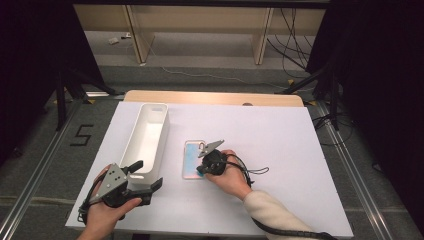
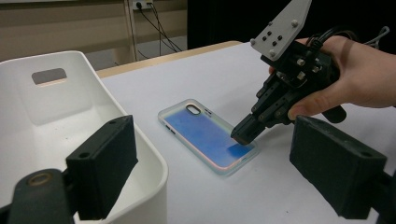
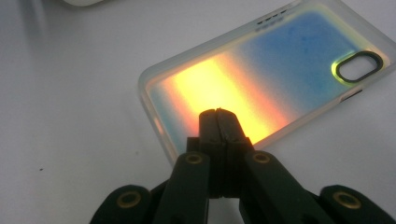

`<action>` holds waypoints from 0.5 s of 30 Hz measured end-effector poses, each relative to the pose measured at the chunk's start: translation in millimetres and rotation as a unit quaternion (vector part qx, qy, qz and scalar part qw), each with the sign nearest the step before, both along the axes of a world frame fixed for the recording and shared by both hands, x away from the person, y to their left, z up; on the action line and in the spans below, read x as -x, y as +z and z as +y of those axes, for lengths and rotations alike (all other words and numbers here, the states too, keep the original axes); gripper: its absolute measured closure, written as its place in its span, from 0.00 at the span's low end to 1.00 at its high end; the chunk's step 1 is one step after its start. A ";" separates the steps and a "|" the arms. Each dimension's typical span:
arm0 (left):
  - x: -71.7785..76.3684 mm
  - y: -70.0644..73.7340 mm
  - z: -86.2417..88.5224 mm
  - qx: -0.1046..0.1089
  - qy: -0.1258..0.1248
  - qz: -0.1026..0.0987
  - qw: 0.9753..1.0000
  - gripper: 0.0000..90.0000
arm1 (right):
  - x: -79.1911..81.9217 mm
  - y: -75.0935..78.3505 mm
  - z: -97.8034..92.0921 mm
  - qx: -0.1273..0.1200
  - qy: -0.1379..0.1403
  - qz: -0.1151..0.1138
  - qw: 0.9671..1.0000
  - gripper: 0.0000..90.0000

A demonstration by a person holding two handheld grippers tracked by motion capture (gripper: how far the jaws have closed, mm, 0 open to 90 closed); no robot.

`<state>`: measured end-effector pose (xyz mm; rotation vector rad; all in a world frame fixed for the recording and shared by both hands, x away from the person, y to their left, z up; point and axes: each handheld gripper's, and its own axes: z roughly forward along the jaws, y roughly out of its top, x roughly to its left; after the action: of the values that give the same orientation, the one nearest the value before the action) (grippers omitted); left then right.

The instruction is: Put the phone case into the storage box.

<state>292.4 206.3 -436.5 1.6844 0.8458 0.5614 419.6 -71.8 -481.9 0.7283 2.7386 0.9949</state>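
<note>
Here the right hand-held gripper [image 3: 218, 122], jaws pressed together, is seemingly touching the near end of the iridescent phone case [image 1: 193, 159] lying flat on the white surface [image 1: 280, 145] beside the white bin [image 1: 146, 137]; the left hand-held gripper [image 1: 149, 176] is gaping wide, empty.

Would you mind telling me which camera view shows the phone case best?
The left gripper view: the whole phone case lies in frame, with camera cutout and rim clear. The right gripper view shows it closest, but one end is cut off and the right gripper covers its near edge. In the high view it is small.
</note>
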 end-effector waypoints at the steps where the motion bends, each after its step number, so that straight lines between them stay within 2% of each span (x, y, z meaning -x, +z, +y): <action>1: -0.1 -0.2 -0.1 0.000 0.000 0.001 1.000 0.16 | -0.5 0.2 -0.7 0.004 0.005 0.004 1.000 1.00; 11: 0.8 -0.2 -0.6 0.000 -0.002 0.002 1.000 0.16 | 0.0 0.1 -1.4 0.003 0.002 0.002 1.000 1.00; 14: 1.0 -0.1 -1.1 -0.001 -0.003 0.001 1.000 0.16 | 0.7 -0.2 -1.1 -0.001 0.003 0.000 1.000 1.00; 15: 1.1 -0.2 -1.3 -0.001 -0.003 0.000 1.000 0.16 | 2.1 1.4 -1.5 -0.011 -0.001 -0.007 1.000 1.00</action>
<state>291.3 205.0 -436.7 1.6887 0.8399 0.5573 417.5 -73.3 -480.4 0.7247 2.7191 1.0283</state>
